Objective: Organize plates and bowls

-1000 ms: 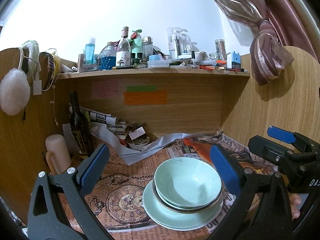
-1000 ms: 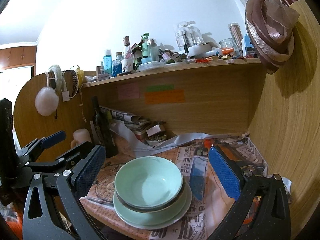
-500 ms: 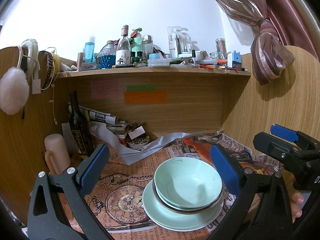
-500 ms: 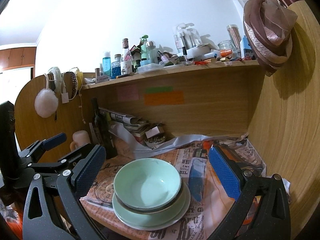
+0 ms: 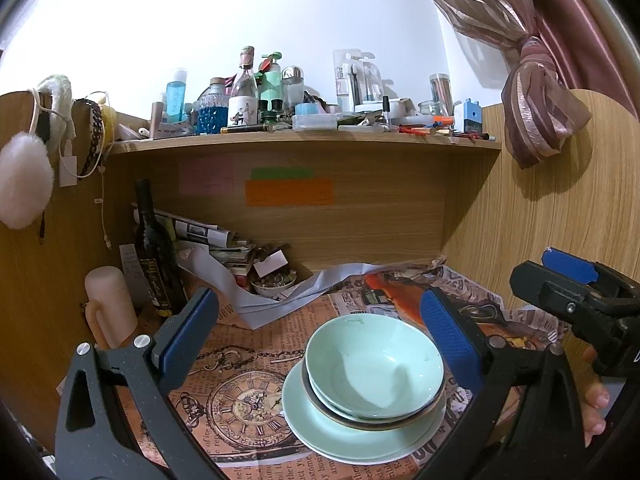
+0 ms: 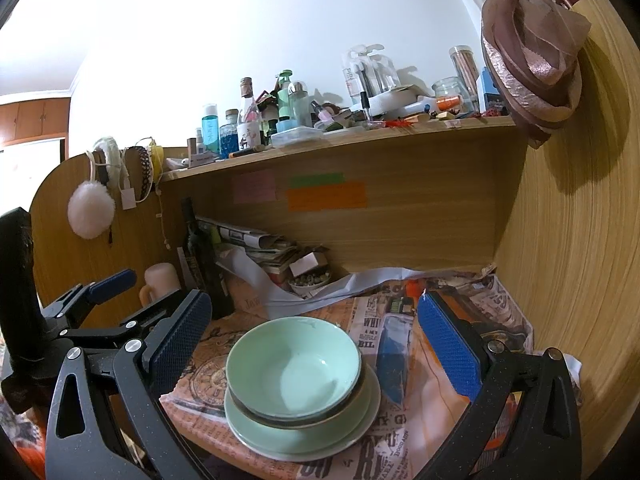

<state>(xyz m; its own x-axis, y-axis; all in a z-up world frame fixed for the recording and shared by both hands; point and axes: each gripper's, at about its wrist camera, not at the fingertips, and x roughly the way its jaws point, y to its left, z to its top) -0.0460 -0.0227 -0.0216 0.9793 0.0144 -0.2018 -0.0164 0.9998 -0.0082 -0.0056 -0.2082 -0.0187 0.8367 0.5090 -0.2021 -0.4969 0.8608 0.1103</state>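
Pale green ceramic bowls (image 5: pixel 374 368) sit nested on round pale green plates (image 5: pixel 340 434); stacking looks finished. Beside that stack, left hand-held gripper (image 5: pixel 320 336) and right hand-held gripper (image 6: pixel 312 340) gape apart, empty.

newspaper (image 6: pixel 372 328): "WHI", "BIL" | printed clock (image 5: pixel 250 400): Roman numerals | bottle labels unreadable

The left gripper (image 5: pixel 318 334) hovers with its jaws spread wide, nothing between them; the right gripper (image 6: pixel 314 336) also has its jaws wide apart, gripping nothing.
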